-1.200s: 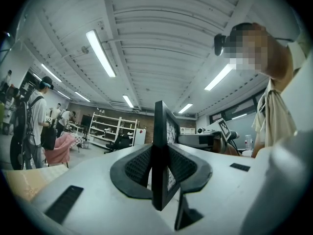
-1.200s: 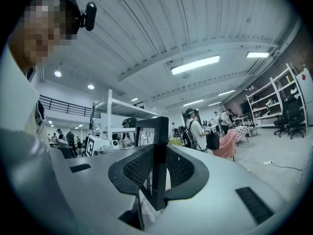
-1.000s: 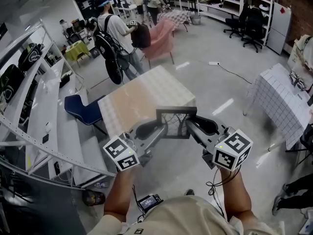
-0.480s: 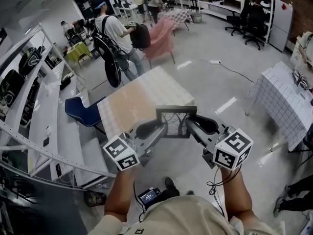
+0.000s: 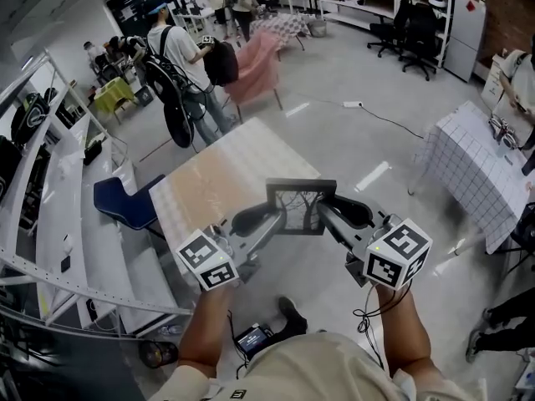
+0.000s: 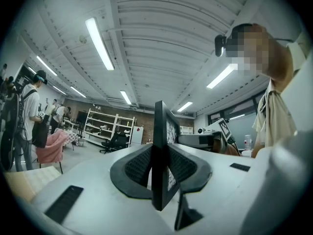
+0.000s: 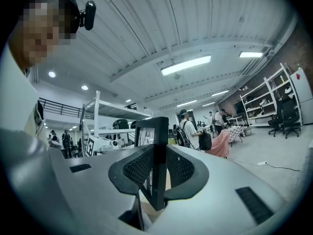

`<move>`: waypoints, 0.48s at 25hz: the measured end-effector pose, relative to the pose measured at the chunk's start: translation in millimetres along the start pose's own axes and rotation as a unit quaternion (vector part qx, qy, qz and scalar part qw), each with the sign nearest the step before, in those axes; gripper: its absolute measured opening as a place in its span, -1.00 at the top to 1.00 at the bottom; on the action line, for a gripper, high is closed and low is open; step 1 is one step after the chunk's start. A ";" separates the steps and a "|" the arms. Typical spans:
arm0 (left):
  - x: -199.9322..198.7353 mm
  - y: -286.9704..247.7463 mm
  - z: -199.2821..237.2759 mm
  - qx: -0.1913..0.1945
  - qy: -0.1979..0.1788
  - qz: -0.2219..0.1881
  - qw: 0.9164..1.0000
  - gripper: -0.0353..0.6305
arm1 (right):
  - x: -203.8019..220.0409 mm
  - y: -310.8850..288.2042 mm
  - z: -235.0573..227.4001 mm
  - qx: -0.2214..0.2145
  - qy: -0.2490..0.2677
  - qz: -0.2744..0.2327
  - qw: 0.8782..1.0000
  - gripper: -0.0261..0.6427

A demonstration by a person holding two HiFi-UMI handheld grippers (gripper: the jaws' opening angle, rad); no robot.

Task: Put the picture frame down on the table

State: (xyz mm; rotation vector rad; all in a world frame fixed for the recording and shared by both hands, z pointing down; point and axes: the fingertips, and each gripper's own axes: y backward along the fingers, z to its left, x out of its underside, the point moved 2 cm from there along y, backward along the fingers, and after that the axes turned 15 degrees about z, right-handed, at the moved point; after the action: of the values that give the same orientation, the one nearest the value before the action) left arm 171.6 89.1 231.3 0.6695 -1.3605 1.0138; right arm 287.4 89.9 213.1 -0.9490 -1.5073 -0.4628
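A black picture frame (image 5: 301, 207) with a branch drawing hangs in the air between both grippers, above the floor near the table's front corner. My left gripper (image 5: 266, 217) is shut on its left edge; in the left gripper view the frame (image 6: 160, 155) stands edge-on between the dark pads. My right gripper (image 5: 333, 214) is shut on its right edge, and the frame (image 7: 155, 155) shows edge-on there too. The low table (image 5: 226, 186) with a pale checked cloth lies just beyond and to the left of the frame.
A blue chair (image 5: 124, 203) stands left of the table. White shelving (image 5: 50, 224) runs along the left. A person with a backpack (image 5: 180, 65) and a pink chair (image 5: 255, 61) are beyond the table. A checked-cloth table (image 5: 468, 174) stands at right.
The table and room have shifted toward the left and nearer in the head view. The frame stays gripped the same way by both grippers. A foot has appeared below.
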 end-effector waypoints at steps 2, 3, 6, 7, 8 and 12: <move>0.2 -2.3 16.3 0.006 0.006 -0.003 1.000 0.62 | -3.6 -13.1 -7.2 0.006 -0.001 0.003 1.000 0.69; 0.7 -3.5 25.2 0.008 0.009 -0.003 1.000 0.62 | -4.8 -20.4 -11.3 0.010 -0.003 0.005 1.000 0.69; 1.8 -7.4 51.0 0.014 0.013 -0.001 1.000 0.62 | -6.7 -41.6 -24.1 0.015 -0.009 0.009 1.000 0.69; 2.0 -8.5 58.9 0.015 0.013 -0.001 1.000 0.62 | -7.5 -48.1 -28.0 0.017 -0.010 0.011 1.000 0.69; 2.1 -9.1 66.4 0.016 0.013 -0.001 1.000 0.62 | -8.7 -54.6 -31.4 0.018 -0.011 0.013 1.000 0.69; 0.4 -4.5 99.3 0.016 0.014 -0.007 1.000 0.62 | -16.9 -85.6 -39.7 0.019 -0.007 0.018 1.000 0.69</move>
State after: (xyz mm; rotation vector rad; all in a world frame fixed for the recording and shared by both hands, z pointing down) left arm 129.2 0.4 246.0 0.6864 -1.3161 1.0321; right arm 244.4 4.9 224.5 -0.9492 -1.5048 -0.4010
